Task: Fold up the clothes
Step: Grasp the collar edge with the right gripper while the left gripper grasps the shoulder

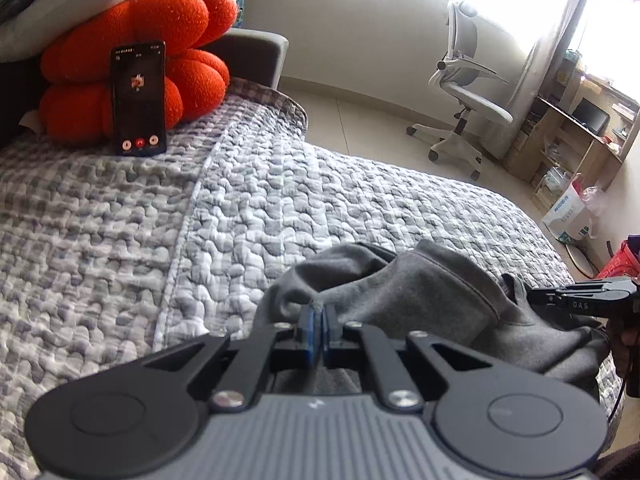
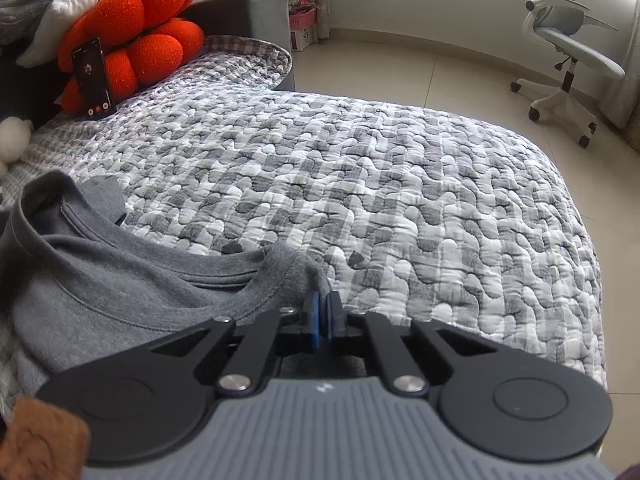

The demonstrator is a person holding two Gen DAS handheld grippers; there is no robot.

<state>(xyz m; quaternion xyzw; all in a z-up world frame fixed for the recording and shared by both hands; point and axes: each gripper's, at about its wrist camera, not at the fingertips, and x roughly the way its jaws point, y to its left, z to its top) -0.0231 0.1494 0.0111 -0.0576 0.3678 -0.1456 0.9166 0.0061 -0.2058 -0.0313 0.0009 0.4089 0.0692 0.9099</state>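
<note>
Left wrist view: left tool angled downward, blue pads clamped on a fold of the grey T-shirt, bunched on the quilted bed; right tool visible at the far right, nipping the same garment. Right wrist view: right tool likewise tilted down, pinched tight on the T-shirt near its neckline. Both edges gripped apart, probably to lift and spread the cloth. Phone propped against an orange cushion behind.
</note>
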